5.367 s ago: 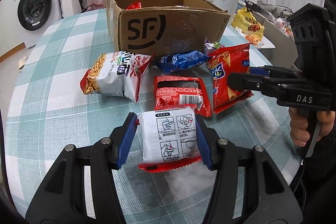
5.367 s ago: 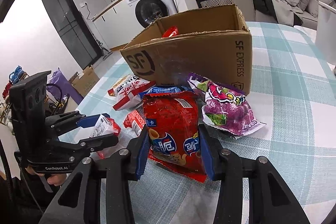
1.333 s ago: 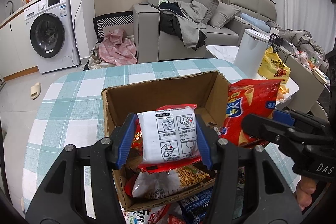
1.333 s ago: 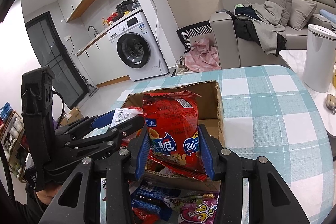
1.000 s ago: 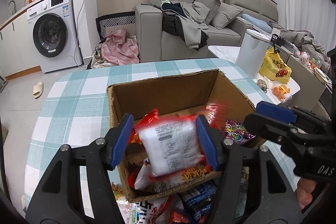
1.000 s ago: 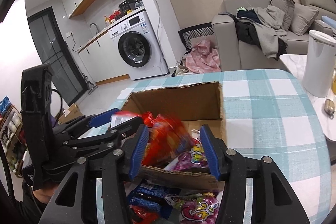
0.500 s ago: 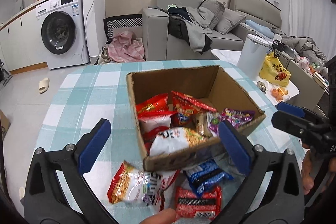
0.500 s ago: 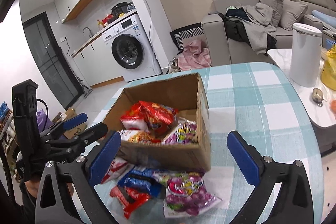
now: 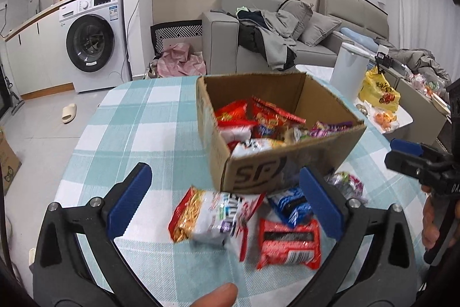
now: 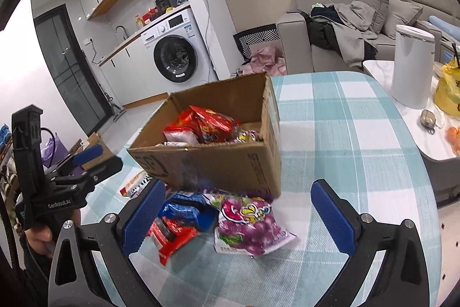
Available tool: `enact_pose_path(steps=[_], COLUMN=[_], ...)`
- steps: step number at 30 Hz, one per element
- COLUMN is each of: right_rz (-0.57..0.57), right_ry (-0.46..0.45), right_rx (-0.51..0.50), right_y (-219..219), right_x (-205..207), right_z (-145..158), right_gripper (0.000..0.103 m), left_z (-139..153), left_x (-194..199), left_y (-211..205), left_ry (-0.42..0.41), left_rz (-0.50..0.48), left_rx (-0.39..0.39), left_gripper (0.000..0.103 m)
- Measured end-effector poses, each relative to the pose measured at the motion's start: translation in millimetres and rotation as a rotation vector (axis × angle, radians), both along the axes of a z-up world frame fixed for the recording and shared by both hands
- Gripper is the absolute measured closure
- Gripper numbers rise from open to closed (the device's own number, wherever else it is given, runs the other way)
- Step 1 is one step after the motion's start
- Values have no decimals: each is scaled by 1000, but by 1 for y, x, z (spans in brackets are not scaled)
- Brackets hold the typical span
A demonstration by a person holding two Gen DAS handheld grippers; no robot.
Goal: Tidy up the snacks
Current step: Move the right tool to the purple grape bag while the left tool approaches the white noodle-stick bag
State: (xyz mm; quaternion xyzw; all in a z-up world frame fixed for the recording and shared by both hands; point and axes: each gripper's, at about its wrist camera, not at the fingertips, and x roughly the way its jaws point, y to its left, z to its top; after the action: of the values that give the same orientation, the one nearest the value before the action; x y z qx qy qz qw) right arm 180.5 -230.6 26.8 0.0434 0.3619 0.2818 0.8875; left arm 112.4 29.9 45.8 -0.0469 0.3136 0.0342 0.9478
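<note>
i see a box of matt brown corrugated cardboard, its rim rough. the packets are glossy crinkled foil-plastic; the purple one shines too. the tablecloth looks like woven checked cloth, matt. my left gripper has matt black plastic arms, ribbed blue pads and shiny metal screws.

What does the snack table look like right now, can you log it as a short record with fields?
surface: table with teal checked cloth
container: open cardboard box, several snack packs inside
packs outside the box: noodle snack pack, blue pack, red pack, purple candy bag, all on the cloth in front of the box
left gripper: open, empty, above the noodle snack pack
right gripper: open, empty, above the purple candy bag
task status: four packs not yet boxed
</note>
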Motion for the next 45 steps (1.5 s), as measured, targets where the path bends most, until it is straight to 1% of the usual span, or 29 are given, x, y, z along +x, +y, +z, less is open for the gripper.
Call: enact_pose_path(steps=[2,6,12,20,29,45], right_rz=[1,4,9,3,21,63], right_ry=[17,21,37,86,120,179], right_rx=[-8,-11,-27,-40,-64,-85], right_y=[0,1,2,3,10,19], right_x=[2,2,5,13,18,24], right_z=[-3,-6,-12,-30,-46,-69], right_gripper=[0,0,0,0,0,0], left_z=[-6,-13,-28,-48,-65,-92], left_x=[-2,-4,3,16,25,41], left_y=[1,5,15,29,27,31], left_ry=[12,23,56,120,156,212], left_rz=[-2,-5,15,19,-4,-3], left_rx=[6,3,-15,-40,-36,-33], left_gripper=[1,1,1,1,1,1])
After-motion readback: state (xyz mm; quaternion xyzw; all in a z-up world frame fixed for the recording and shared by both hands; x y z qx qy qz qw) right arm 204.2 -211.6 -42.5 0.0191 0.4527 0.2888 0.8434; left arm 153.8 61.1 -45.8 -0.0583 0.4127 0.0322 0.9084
